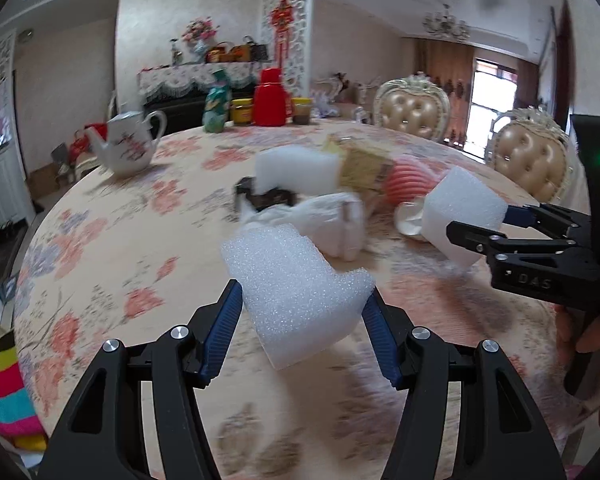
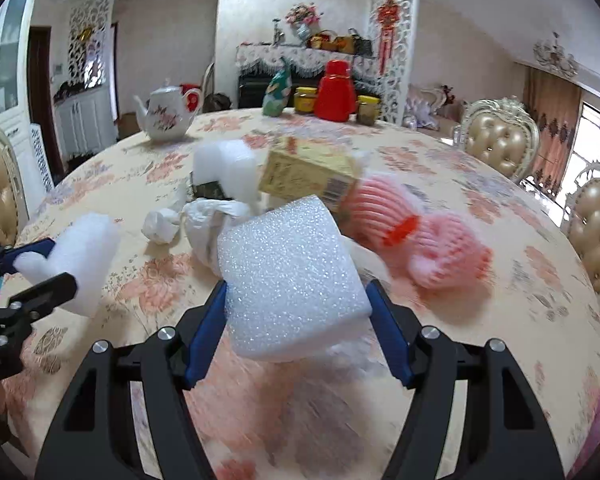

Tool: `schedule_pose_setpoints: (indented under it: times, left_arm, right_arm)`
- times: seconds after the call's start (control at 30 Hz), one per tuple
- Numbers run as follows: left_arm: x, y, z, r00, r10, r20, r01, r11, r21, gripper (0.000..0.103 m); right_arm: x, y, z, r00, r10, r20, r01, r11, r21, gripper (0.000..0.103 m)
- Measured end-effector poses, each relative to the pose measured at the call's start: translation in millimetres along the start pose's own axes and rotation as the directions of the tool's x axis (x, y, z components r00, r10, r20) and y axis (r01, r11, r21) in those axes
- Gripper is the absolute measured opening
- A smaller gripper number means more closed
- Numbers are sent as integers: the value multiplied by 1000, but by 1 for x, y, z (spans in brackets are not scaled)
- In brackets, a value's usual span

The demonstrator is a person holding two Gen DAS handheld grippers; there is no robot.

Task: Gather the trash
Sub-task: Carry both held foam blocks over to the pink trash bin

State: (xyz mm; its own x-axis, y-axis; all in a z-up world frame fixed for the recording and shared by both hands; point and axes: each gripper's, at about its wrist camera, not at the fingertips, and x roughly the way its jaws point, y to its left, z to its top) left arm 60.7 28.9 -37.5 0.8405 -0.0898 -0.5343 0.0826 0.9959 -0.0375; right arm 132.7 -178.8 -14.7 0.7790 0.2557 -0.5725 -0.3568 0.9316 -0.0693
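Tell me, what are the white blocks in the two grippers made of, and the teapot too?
White block in the left gripper and the block in the right gripper: probably packing foam, with a sparkly, bubbly, matte surface. Teapot: likely glazed china, smooth and shiny white with painted pink flowers.

A round table under a floral peach cloth [image 2: 500,216] carries a white flowered teapot [image 2: 166,114] at upper left, a red flask [image 2: 336,92] and jars behind, and centrally white foam blocks [image 2: 224,164], a yellow carton [image 2: 312,176] and pink foam netting [image 2: 420,240].
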Motion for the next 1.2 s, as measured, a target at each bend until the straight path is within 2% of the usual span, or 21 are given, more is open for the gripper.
schedule_pose_setpoints:
  times: [0.37, 0.5, 0.67, 0.83, 0.97, 1.03, 1.2]
  left_arm:
    - [10, -99, 16, 990, -139, 25, 134, 982, 135, 57]
    - [15, -141, 21, 977, -213, 25, 206, 963, 172, 57]
    - [24, -189, 24, 956, -294, 17, 284, 935, 210, 57]
    - [34, -249, 29, 918, -397, 8, 380, 886, 267, 57]
    - [38, -291, 34, 884, -468, 7, 442, 841, 311, 57]
    - [43, -312, 36, 862, -507, -2, 480, 815, 324, 57]
    - [52, -369, 42, 806, -592, -22, 559, 749, 356, 57]
  right_arm:
    - [-84, -92, -47, 989, -106, 103, 90, 984, 152, 67]
    - [-107, -122, -63, 982, -149, 117, 124, 972, 201, 67]
    - [-136, -165, -89, 962, -244, 121, 204, 940, 273, 67]
    - [-163, -212, -114, 931, -352, 102, 296, 886, 356, 67]
    - [-187, -254, -135, 887, -456, 73, 388, 822, 416, 67]
    - [-197, -275, -147, 862, -505, 51, 434, 785, 442, 67]
    - [-218, -318, -175, 817, -577, -2, 502, 709, 495, 67]
